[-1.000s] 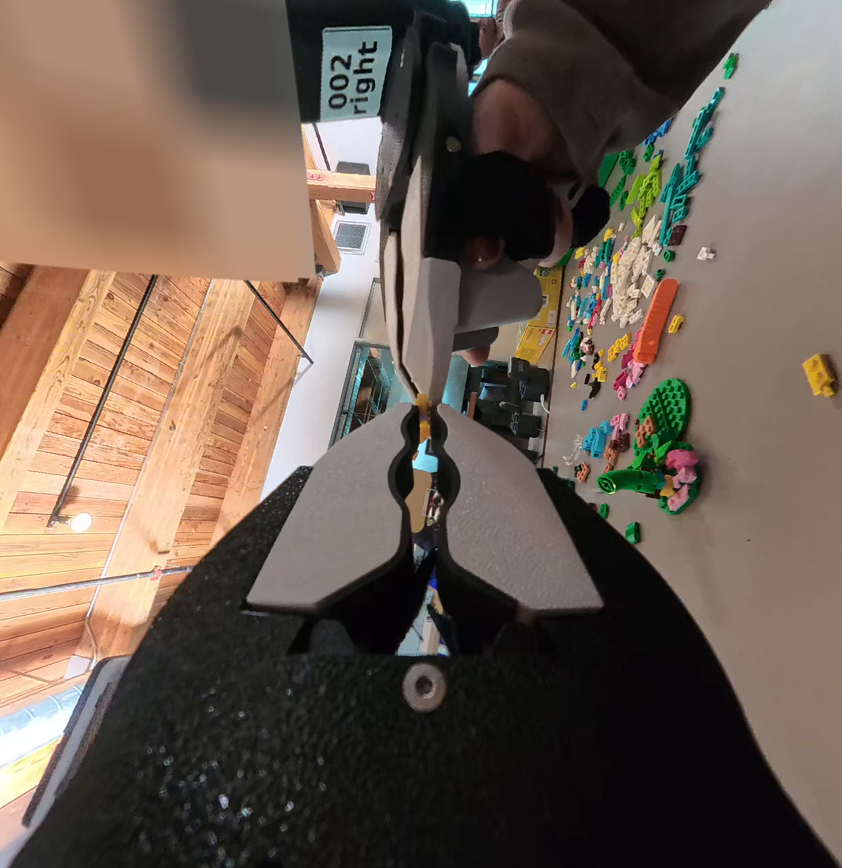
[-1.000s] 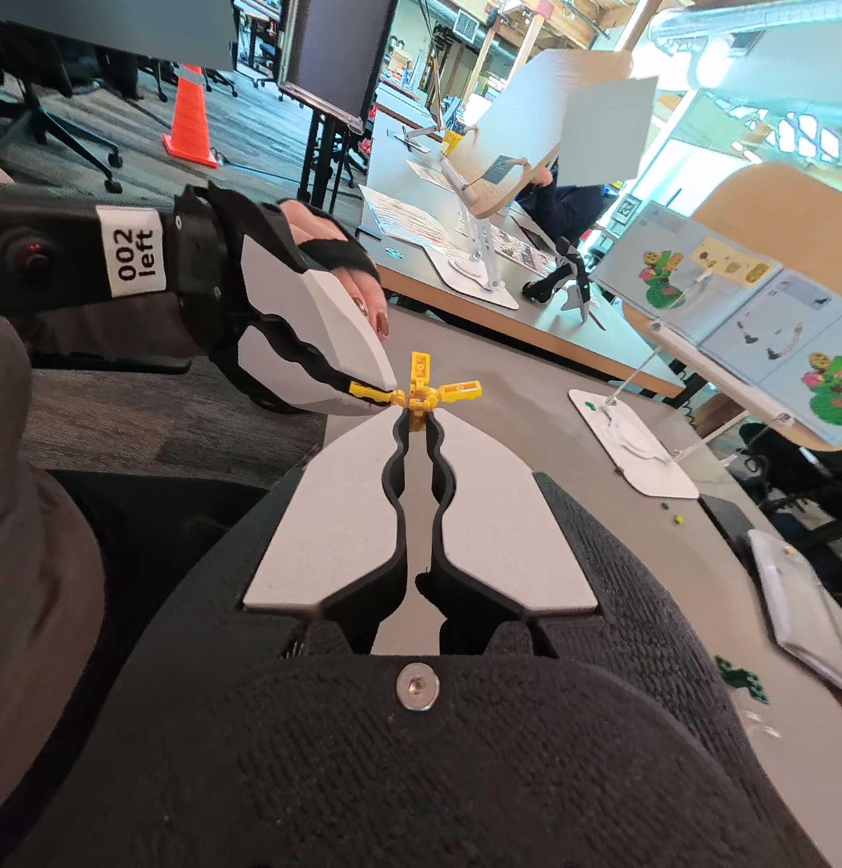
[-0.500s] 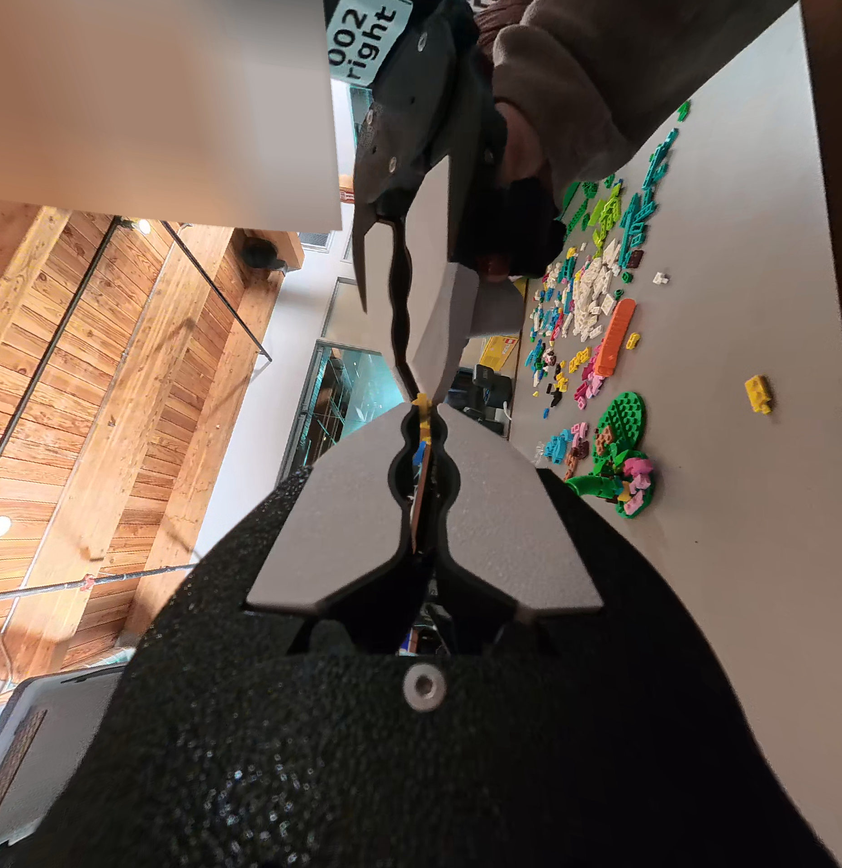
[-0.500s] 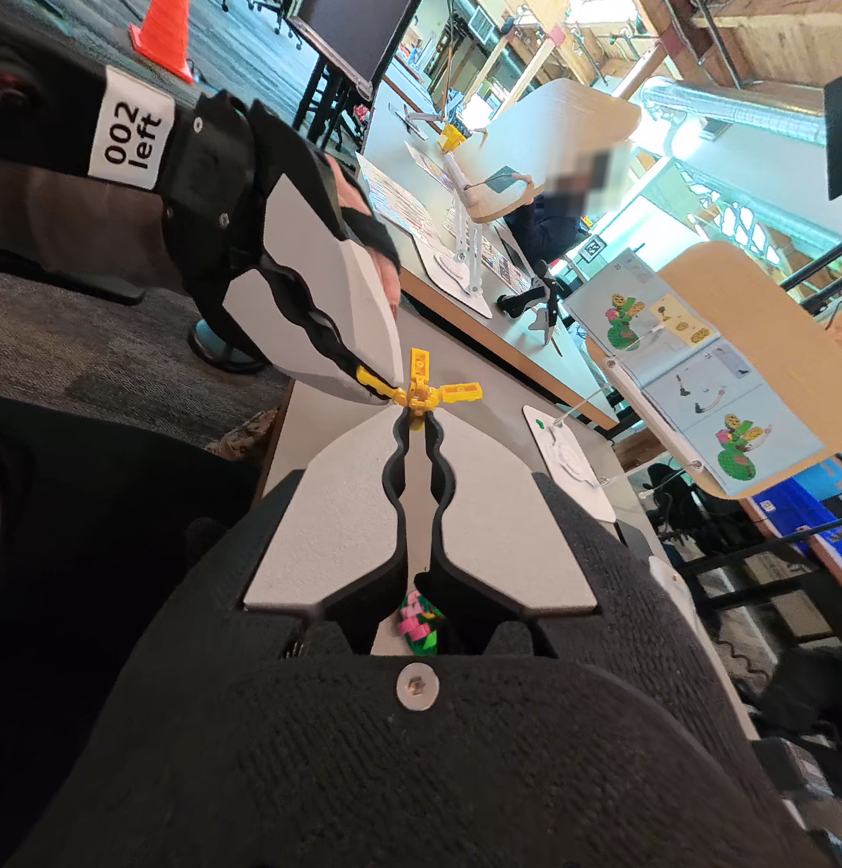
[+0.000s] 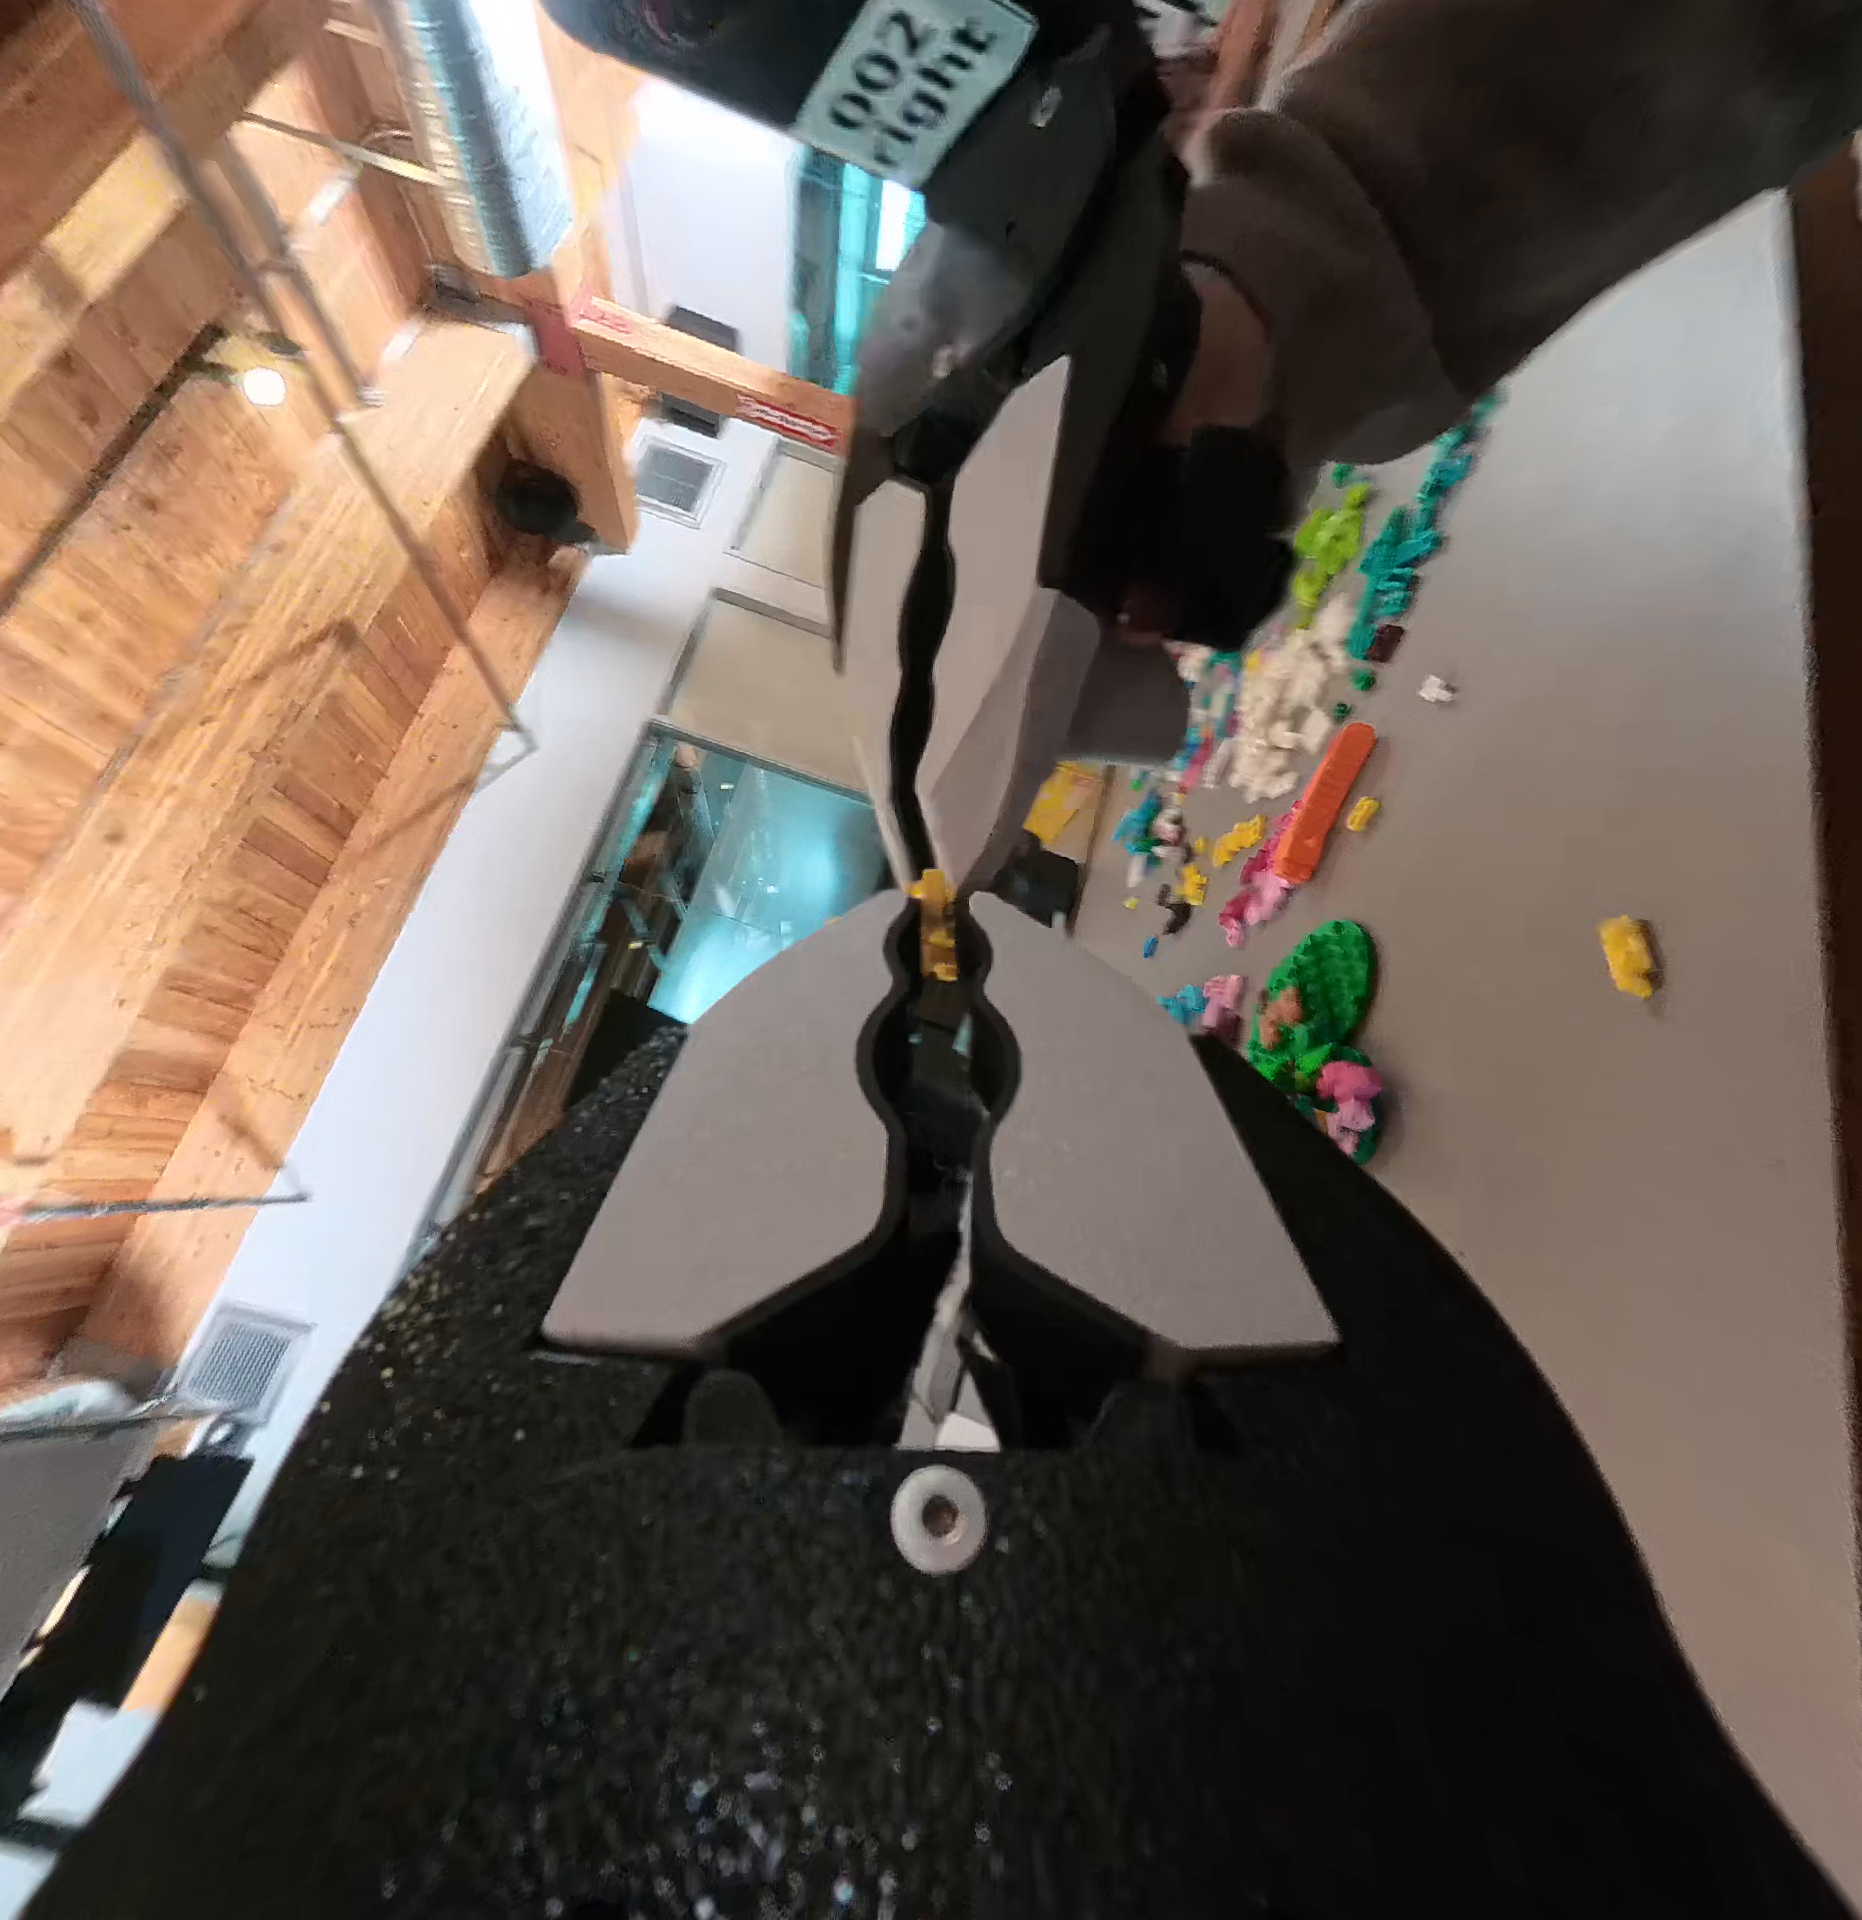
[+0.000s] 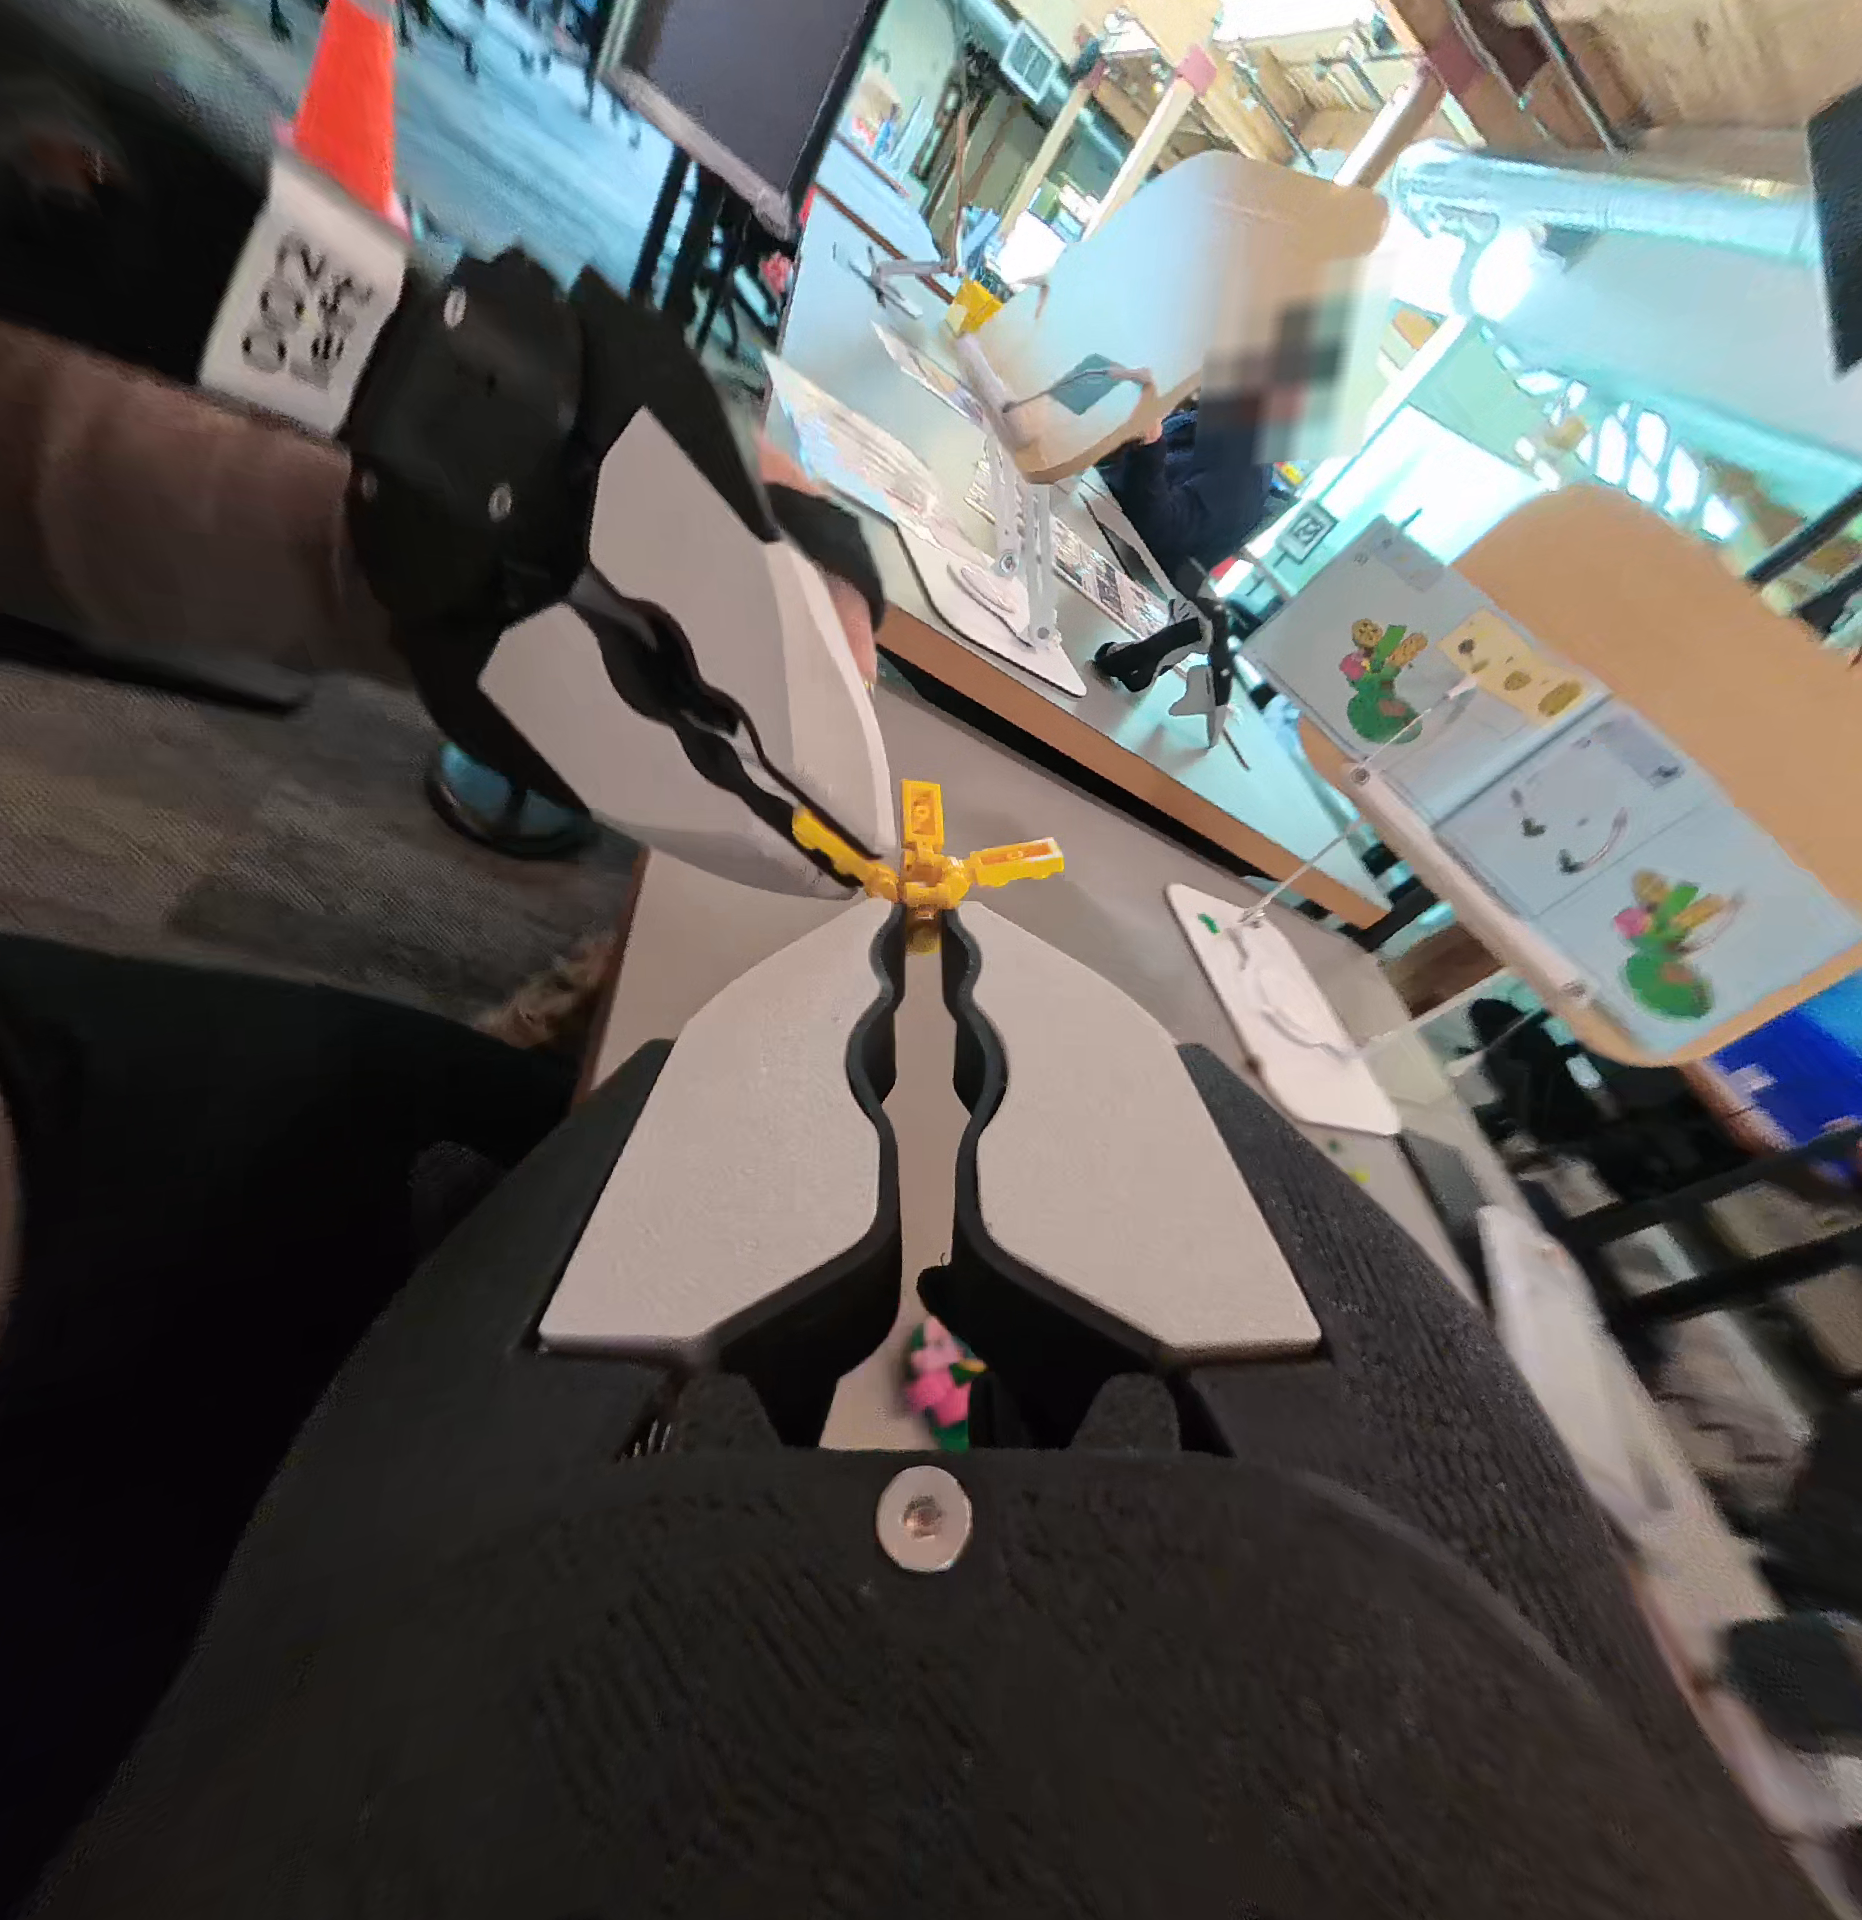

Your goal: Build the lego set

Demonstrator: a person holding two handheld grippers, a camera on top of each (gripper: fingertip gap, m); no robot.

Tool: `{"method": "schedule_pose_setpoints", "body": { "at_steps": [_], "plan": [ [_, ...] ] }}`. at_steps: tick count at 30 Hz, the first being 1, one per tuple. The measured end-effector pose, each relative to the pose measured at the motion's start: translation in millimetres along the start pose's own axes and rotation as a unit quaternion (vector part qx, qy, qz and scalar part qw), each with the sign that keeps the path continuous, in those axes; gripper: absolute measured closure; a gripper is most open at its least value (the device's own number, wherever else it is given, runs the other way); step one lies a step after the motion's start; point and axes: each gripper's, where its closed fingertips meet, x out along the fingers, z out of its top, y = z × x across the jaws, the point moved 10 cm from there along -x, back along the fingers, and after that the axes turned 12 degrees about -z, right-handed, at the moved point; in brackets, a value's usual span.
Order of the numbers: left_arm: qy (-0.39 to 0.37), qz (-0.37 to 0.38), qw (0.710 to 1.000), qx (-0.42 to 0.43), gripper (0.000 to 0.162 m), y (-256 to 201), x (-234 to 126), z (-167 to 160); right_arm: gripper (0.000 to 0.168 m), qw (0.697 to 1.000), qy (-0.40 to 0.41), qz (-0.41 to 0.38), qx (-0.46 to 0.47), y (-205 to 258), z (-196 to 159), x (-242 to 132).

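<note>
Two tools pinch one yellow lego piece with three arms.

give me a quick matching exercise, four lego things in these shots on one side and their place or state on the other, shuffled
Things:
1. yellow spoked assembly
2. loose yellow brick
3. orange long piece
4. green round plate

Places:
A. beside the white pieces
B. held in the air by both grippers
C. alone on bare table
D. flat on the table, by pink pieces

Pairs: 1-B, 2-C, 3-A, 4-D
</note>
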Motion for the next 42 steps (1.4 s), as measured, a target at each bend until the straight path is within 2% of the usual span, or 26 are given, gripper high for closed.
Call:
{"method": "schedule_pose_setpoints", "body": {
  "at_steps": [1, 3, 4, 8, 15, 31, 34, 37, 42],
  "plan": [
    [0.002, 0.02, 1.0, 0.004, 0.144, 0, 0, -1, 0.164, 0.999, 0.003, 0.002, 0.032, -3, -1, 1],
    [0.035, 0.02, 0.999, 0.022, 0.118, -2, 4, -4, 0.164, 0.995, 0.012, 0.008, 0.098, -8, -2, 2],
    [0.048, 0.028, 0.998, 0.035, 0.111, -2, 6, -4, 0.164, 0.991, 0.015, 0.021, 0.132, -10, -3, 3],
    [0.078, 0.06, 0.992, 0.079, 0.122, -6, 11, -1, 0.164, 0.974, 0.012, 0.049, 0.221, -14, -6, 5],
    [0.1, 0.073, 0.989, 0.084, 0.138, -10, 16, 1, 0.164, 0.967, 0.023, 0.091, 0.238, -7, -8, 9],
    [0.117, 0.056, 0.99, 0.06, 0.143, -14, 18, -8, 0.164, 0.944, 0.048, 0.092, 0.313, -8, -19, 17],
    [0.12, 0.04, 0.991, 0.04, 0.144, -15, 19, -12, 0.163, 0.951, 0.052, 0.071, 0.296, -14, -20, 14],
    [0.094, 0.019, 0.995, -0.022, 0.143, -14, 18, -19, 0.151, 0.966, 0.075, 0.041, 0.243, -27, -25, 4],
    [0.037, -0.009, 0.992, -0.124, 0.143, -14, 16, -31, 0.141, 0.973, 0.138, 0.097, 0.155, -26, -39, -6]
  ]
}}
